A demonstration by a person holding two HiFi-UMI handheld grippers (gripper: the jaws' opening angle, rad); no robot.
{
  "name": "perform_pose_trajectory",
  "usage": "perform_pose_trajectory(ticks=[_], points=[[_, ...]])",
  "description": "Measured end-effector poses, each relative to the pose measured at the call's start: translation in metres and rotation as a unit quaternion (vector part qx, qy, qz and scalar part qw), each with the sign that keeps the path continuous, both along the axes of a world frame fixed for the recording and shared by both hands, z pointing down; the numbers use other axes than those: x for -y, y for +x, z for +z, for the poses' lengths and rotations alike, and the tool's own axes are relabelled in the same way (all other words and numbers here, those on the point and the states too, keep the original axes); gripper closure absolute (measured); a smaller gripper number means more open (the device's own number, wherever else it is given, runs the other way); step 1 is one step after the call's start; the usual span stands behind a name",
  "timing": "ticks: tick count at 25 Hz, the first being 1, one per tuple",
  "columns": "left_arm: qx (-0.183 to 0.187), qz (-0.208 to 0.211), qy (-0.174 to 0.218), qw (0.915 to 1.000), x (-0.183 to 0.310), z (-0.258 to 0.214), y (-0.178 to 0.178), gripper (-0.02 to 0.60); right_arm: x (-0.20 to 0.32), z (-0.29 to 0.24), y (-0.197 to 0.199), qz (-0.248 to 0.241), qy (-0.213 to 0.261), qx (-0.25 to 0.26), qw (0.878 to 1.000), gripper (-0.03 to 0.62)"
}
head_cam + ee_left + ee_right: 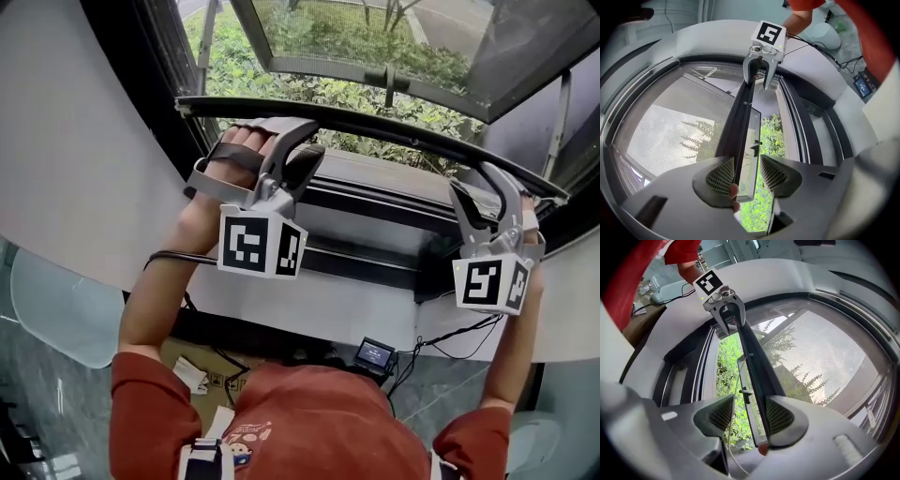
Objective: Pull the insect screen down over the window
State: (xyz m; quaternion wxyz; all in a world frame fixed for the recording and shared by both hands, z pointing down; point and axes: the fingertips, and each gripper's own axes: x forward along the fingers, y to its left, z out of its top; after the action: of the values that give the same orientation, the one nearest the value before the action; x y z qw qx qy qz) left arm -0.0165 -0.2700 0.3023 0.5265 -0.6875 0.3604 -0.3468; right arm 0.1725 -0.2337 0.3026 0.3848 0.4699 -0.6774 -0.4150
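Note:
The insect screen's black pull bar point(394, 129) slants across the window opening, with grey mesh point(375, 42) above it. My left gripper point(302, 141) is hooked over the bar near its left end and my right gripper point(483, 187) near its right end. In the left gripper view the bar point(743, 122) rests against one pad of the left gripper point(746, 173), with green daylight between it and the other pad. In the right gripper view the bar point(757, 366) likewise touches only one pad of the right gripper point(750, 416). Both sets of jaws stand open around the bar.
The dark window frame and sill point(375, 202) lie just below the bar, with white wall point(84, 141) on either side. An outward-opened sash with a handle point(389, 80) and bushes lie beyond. A small screen device point(375, 354) with cables and a cardboard box point(202, 375) are on the floor.

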Motion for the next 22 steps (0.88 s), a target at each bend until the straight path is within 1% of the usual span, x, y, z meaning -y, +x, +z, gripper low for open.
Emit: perform_pose_trajectory(ticks=[2, 6, 10, 15, 20, 22], points=[[-0.004, -0.002, -0.005, 1.0000, 0.000, 0.001, -0.001, 0.405, 0.000, 0.001, -0.001, -0.001, -0.006, 0.000, 1.000, 0.378], [0.000, -0.004, -0.018, 0.9998, 0.001, 0.008, -0.001, 0.405, 0.000, 0.009, -0.001, 0.000, -0.022, -0.001, 1.000, 0.378], [-0.004, -0.004, -0.031, 0.9995, 0.000, 0.017, -0.001, 0.405, -0.002, 0.017, -0.001, 0.001, -0.036, 0.018, 0.999, 0.378], [0.004, -0.002, -0.057, 0.9983, -0.001, 0.046, -0.001, 0.405, -0.003, 0.046, -0.001, 0.004, -0.065, 0.025, 0.998, 0.378], [-0.017, -0.001, -0.069, 0.9975, -0.003, 0.057, -0.001, 0.405, -0.006, 0.057, -0.003, -0.002, -0.079, 0.044, 0.996, 0.362], [-0.017, -0.001, -0.069, 0.9975, -0.003, 0.056, -0.001, 0.405, -0.005, 0.056, -0.003, -0.005, -0.082, 0.053, 0.995, 0.362]])
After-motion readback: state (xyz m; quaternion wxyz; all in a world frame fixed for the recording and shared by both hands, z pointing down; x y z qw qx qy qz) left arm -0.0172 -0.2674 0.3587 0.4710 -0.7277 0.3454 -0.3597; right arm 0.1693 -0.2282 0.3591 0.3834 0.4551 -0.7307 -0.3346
